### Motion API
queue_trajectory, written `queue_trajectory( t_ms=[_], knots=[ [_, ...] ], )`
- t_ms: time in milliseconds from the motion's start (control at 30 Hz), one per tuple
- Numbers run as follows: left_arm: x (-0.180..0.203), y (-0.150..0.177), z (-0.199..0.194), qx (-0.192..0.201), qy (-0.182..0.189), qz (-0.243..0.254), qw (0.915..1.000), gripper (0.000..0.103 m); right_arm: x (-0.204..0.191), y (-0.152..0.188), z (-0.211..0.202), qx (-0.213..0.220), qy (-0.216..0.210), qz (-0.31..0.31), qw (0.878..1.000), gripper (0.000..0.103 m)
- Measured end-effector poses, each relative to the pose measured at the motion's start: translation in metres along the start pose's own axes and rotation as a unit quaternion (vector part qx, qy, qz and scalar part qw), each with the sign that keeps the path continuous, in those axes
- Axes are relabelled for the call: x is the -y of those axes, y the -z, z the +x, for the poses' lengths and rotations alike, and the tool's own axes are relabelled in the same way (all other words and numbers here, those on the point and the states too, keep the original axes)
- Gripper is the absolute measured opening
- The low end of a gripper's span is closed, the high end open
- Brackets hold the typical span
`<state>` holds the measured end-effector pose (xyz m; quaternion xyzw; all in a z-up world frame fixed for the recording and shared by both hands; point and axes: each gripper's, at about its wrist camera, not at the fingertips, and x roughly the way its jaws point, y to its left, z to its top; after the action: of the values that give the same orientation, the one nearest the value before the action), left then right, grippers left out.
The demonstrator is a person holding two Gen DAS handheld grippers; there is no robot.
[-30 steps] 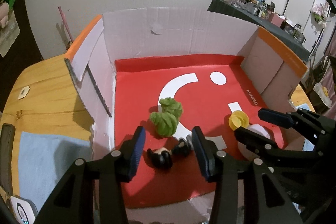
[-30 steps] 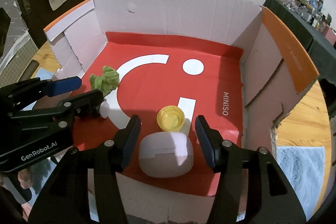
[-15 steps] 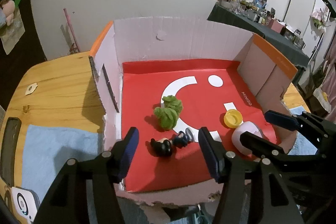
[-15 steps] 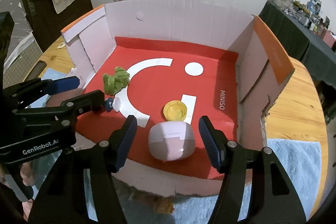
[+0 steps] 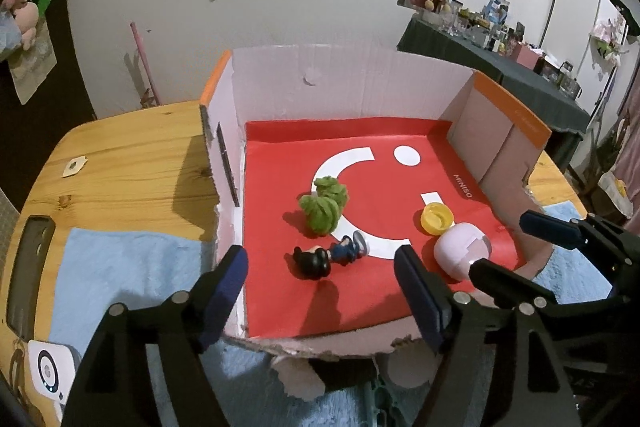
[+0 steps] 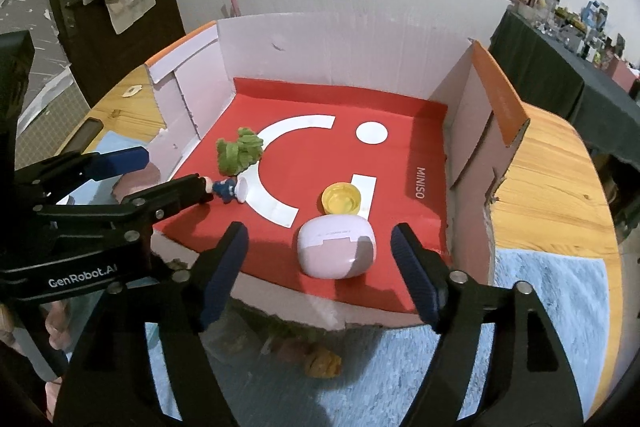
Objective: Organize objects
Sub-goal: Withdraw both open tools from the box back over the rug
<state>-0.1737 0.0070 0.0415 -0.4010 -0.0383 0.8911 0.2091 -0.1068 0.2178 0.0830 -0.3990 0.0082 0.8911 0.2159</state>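
So both grippers sit at the torn front lip of the cardboard box [image 5: 360,95], angled down into it: the left gripper [image 5: 320,291] and right gripper [image 6: 320,275] both have jaws opening with nothing pinched. Plenty of bare red floor toward the back wall. Up front lie the pink case [image 6: 336,247], green plush [image 5: 322,205], toy figure [image 5: 328,255] and yellow cap [image 6: 340,199], all loose.

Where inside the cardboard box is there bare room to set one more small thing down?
The back half of the red liner is bare, from the white dot to the back wall. The front left corner, before the toy figure, is free too. It is crowded mid-front: green plush, yellow cap and pink case.
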Motion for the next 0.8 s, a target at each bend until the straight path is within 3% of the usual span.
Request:
queue_trajectory(
  t_ms=[367, 800],
  knots=[
    [-0.001, 0.009, -0.016, 0.013, 0.011, 0.004, 0.9998, 0.089, -0.007, 0.01, -0.022, 0.019, 0.002, -0.004, 1.0, 0.082],
    [0.001, 0.021, -0.031, 0.018, 0.016, 0.006, 0.9997, 0.091, -0.014, 0.023, -0.044, 0.036, 0.009, -0.007, 0.999, 0.087]
  ],
)
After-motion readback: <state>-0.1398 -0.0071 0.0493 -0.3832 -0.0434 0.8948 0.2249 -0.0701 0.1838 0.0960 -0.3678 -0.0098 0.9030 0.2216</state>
